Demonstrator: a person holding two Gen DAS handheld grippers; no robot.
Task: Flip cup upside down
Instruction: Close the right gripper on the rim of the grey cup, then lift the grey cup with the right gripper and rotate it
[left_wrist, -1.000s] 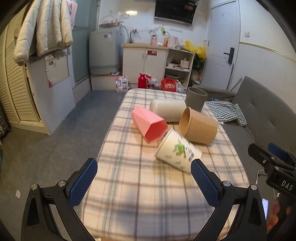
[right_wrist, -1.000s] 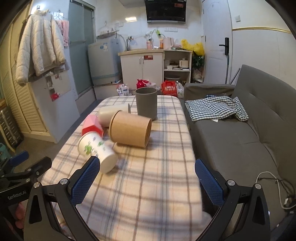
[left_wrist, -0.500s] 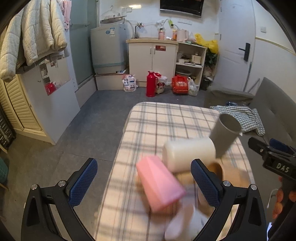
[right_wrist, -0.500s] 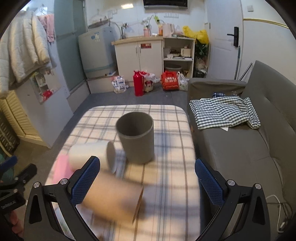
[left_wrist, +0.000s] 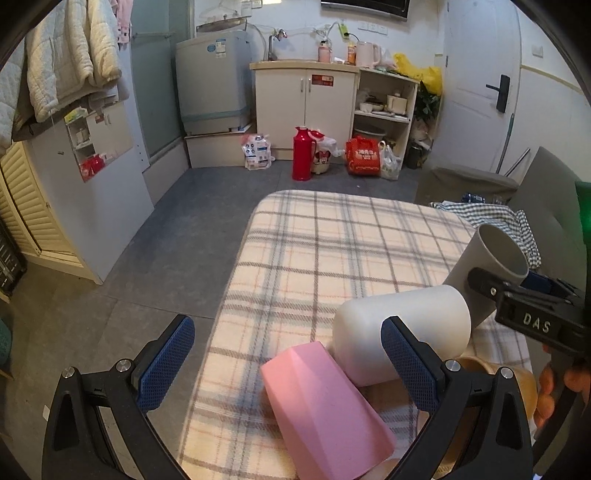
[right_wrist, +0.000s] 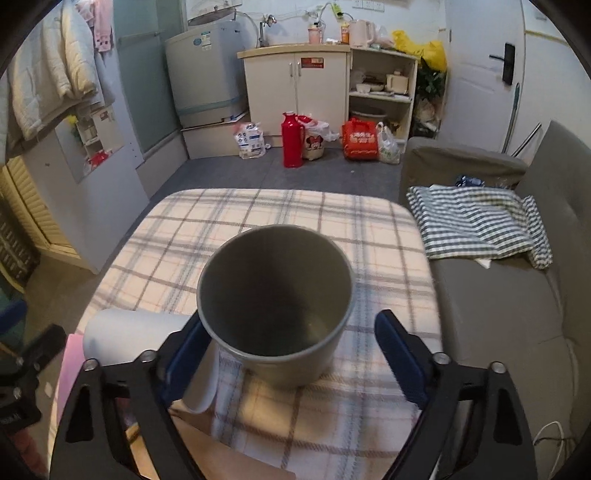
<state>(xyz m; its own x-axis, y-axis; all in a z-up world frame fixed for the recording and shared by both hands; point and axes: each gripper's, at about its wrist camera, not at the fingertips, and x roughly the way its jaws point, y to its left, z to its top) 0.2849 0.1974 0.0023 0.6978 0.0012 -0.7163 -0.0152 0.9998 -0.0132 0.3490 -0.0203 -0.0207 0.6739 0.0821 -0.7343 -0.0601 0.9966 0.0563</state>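
Observation:
A grey cup (right_wrist: 275, 306) stands upright, mouth up, on the plaid table (right_wrist: 258, 210). My right gripper (right_wrist: 291, 354) is open with its fingers on either side of the cup's lower wall; I cannot tell whether they touch it. In the left wrist view the grey cup (left_wrist: 491, 258) shows at the right, with the right gripper's body in front of it. My left gripper (left_wrist: 284, 362) is open and empty above a pink cup (left_wrist: 325, 410) lying on its side, next to a white cup (left_wrist: 402, 332), also on its side.
A brown paper cup (left_wrist: 517, 384) lies at the lower right behind my left finger. A grey sofa (right_wrist: 517, 314) with a checked cloth (right_wrist: 476, 221) runs along the table's right side. Floor, cabinets and a red thermos (right_wrist: 290, 140) lie beyond the table's far edge.
Both grippers have moved forward over the table. The right gripper closed in on the grey cup, which now sits between its fingers. The printed paper cup has dropped out of view.

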